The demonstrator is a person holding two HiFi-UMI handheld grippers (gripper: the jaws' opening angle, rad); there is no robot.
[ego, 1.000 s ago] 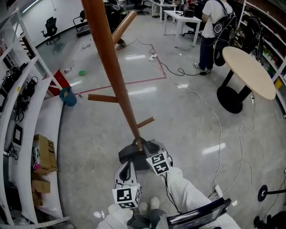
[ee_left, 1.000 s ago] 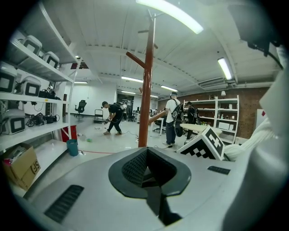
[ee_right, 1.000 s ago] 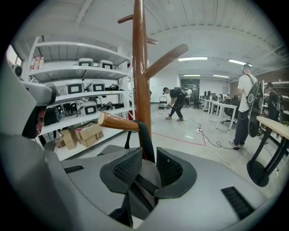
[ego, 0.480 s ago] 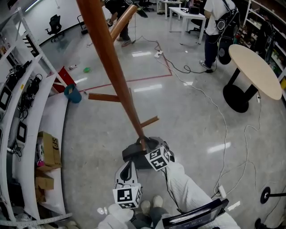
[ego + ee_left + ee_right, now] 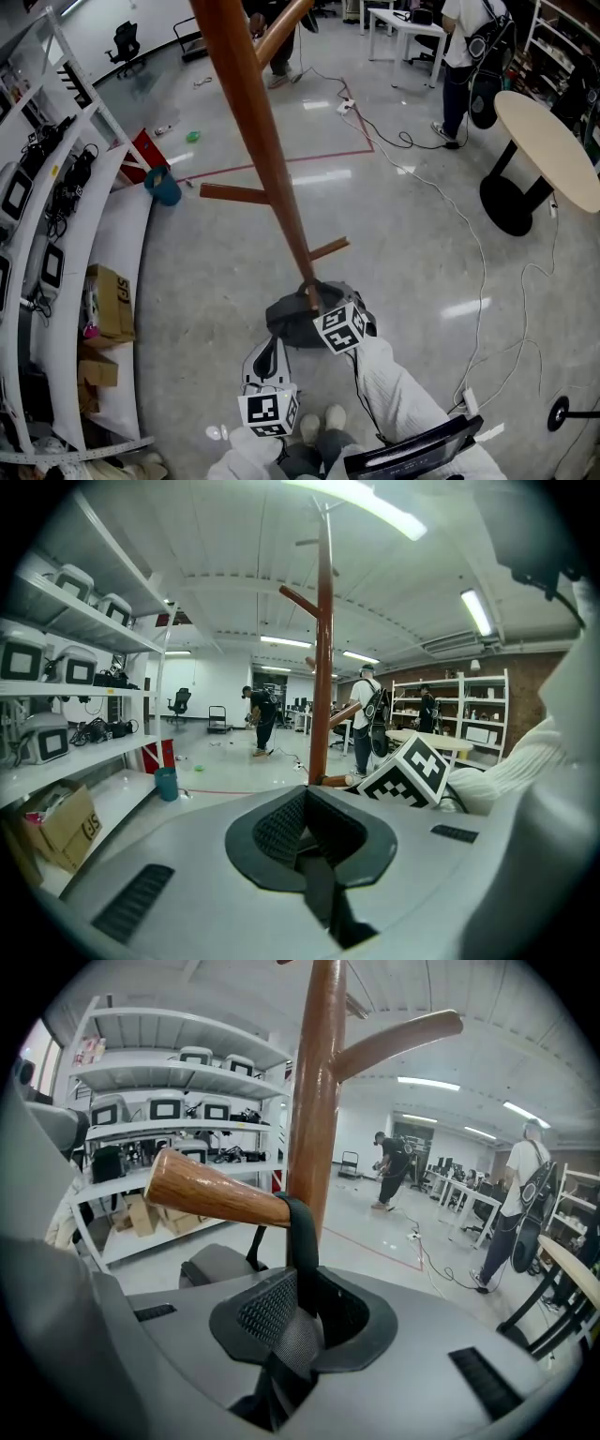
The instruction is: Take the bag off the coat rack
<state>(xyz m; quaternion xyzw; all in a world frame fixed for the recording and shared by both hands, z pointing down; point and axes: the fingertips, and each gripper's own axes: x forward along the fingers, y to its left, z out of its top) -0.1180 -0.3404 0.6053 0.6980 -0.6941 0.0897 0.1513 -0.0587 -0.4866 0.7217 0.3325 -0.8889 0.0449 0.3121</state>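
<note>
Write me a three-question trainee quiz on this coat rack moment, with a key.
1. True or false: the right gripper has its jaws shut on the bag strap.
2. How does the strap meet the wooden peg? A) looped over it B) hanging apart from it C) knotted beneath it
3. Fill in: the left gripper, jaws together, holds ____.
Key: 1 true; 2 A; 3 nothing.

round table (image 5: 553, 141) right | cardboard box (image 5: 111, 300) on white shelf (image 5: 131, 234) left | teal bucket (image 5: 166, 186) on floor (image 5: 216, 281) | person (image 5: 461, 42) standing
</note>
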